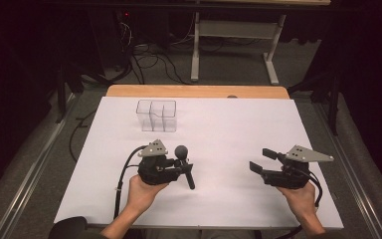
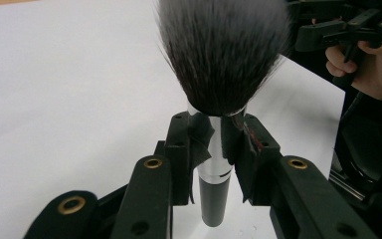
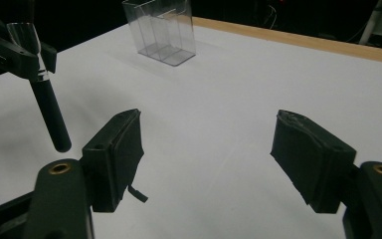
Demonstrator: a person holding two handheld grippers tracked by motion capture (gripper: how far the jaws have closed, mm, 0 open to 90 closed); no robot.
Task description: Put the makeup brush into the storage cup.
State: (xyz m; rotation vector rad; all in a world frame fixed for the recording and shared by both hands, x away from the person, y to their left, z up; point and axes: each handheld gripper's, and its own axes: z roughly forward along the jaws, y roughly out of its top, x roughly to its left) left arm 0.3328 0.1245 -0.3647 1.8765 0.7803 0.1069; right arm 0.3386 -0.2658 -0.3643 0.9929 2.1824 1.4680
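Note:
A makeup brush (image 1: 184,165) with a dark bristle head, a silver ferrule and a black handle is held above the white table sheet. My left gripper (image 1: 183,168) is shut on its ferrule; the left gripper view has the bristles (image 2: 224,50) up and the handle (image 2: 214,199) hanging down between the jaws. My right gripper (image 1: 261,161) stands open at the right of the table with nothing between its pads (image 3: 122,149). In the right gripper view the brush handle (image 3: 50,117) hangs at the left, clear of the sheet.
A clear plastic organiser (image 1: 156,115) with several compartments stands toward the back left of the white sheet (image 1: 229,129); its walls (image 3: 161,32) rise at the top of the right gripper view. The wooden table edge (image 1: 199,91) runs behind. Cables and a desk frame lie on the floor beyond.

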